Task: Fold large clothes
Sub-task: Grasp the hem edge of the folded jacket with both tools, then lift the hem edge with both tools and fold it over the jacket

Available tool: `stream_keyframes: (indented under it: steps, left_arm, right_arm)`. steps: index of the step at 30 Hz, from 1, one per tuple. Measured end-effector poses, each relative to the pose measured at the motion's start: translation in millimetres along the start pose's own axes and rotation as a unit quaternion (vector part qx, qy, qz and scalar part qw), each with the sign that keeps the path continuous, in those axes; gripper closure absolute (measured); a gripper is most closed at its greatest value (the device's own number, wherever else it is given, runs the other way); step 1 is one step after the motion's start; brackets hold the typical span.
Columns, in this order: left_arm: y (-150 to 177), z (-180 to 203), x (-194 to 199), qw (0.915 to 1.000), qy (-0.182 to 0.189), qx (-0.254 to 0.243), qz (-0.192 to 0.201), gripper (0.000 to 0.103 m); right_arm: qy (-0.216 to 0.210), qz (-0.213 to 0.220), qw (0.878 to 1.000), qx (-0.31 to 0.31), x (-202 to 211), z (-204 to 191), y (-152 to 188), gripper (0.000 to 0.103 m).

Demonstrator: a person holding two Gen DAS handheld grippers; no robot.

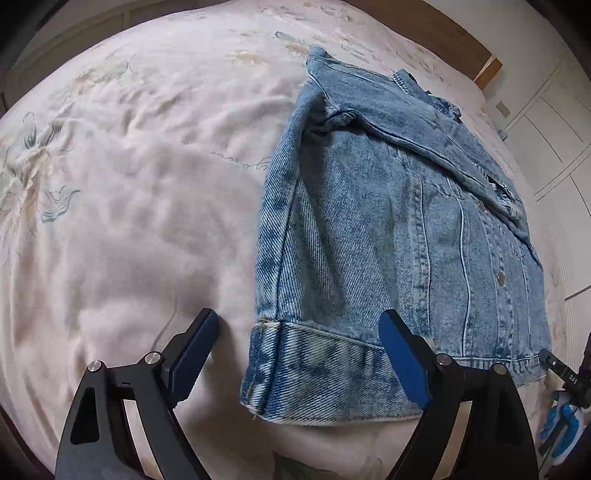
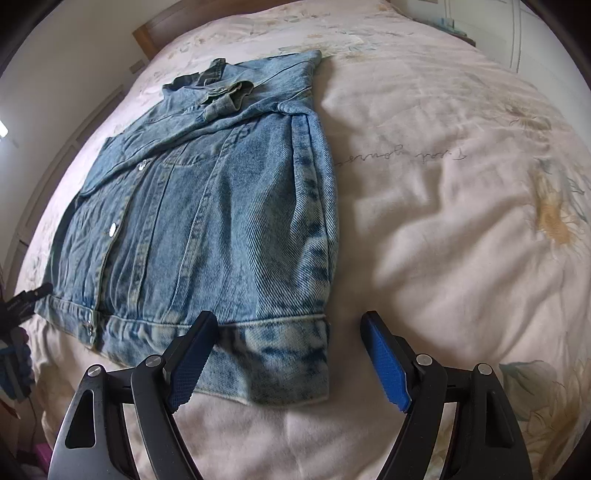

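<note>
right now i have both tools spread wide with nothing between the pads. my left gripper [image 1: 299, 345] straddles the near left corner of the denim jacket [image 1: 388, 236], its right finger over the hem band and its left finger over bare bedspread [image 1: 129, 221]. my right gripper [image 2: 290, 347] does the same at the opposite near corner of the jacket [image 2: 207, 206], left finger over the hem, right finger over the bedspread [image 2: 443, 240]. whether either tool touches the cloth, i cannot tell.

the jacket lies on the bed, partly folded: both sides are turned in so the long edges run straight, and 1 sleeve [image 1: 443, 155] crosses the chest at a slant, its cuff [image 2: 227, 98] bunched near the collar in the right view. the snap placket runs down the front with 2 metal snaps [image 1: 500, 277] showing in the left view. the hem band [image 2: 273, 354] is the end nearest me.

at the edge of each view i catch the tip of the other tool beside the hem. a wooden headboard [image 1: 443, 33] sits beyond the collar end, and white wardrobe doors [image 1: 554, 122] stand along the wall.
</note>
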State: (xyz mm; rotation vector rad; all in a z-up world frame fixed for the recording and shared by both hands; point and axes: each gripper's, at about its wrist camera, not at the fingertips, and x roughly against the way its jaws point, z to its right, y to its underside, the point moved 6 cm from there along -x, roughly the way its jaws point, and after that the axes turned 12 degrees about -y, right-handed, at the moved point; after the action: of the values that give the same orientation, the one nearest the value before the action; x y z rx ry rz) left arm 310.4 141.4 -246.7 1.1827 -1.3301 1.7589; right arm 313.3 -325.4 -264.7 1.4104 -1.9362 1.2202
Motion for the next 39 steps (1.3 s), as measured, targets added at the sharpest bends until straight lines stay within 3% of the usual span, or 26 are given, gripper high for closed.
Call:
stream_keyframes:
  steps: [3,10,17,24,29,33,37,39]
  left_arm:
    - [-0.2,1.4,0.4,1.0000,0.002,0.002,-0.008,0.025]
    - [-0.1,7.8,2.8,0.9988,0.035,0.027,-0.023,0.035]
    - [-0.8,-2.9,8.7,0.9937,0.077,0.076,-0.029,0.055]
    - [-6.3,-10.5,2.2,0.9883,0.103,0.104,-0.041,0.056]
    - [-17.9,-13.1,-4.1,0.9866,0.115,0.104,-0.050,0.055]
    - [-17.8,-7.5,-9.1,0.9847,0.141,0.083,-0.059,0.051]
    - [-7.0,-5.1,-5.1,0.9759,0.192,0.080,-0.067,0.051]
    - [-1.4,-4.7,-2.0,0.9746,0.200,0.079,-0.062,0.052]
  right_arm:
    - [-0.008,-0.003,1.000,-0.002,-2.7,0.2,-1.8,0.023]
    - [-0.034,-0.010,0.999,-0.001,-6.8,-2.2,0.0,0.041]
    - [-0.077,-0.008,0.997,-0.013,-4.5,-4.6,1.8,0.056]
    - [-0.091,-0.014,0.996,-0.015,-5.8,-1.1,2.1,0.055]
    - [-0.082,-0.021,0.996,-0.004,-10.7,-2.9,-2.2,0.048]
    - [-0.081,-0.026,0.996,-0.004,-15.1,-3.9,-3.3,0.045]
    - [-0.084,-0.027,0.996,-0.008,-16.7,-3.5,-2.7,0.045]
    - [-0.084,-0.028,0.996,-0.008,-16.7,-3.8,-2.2,0.045]
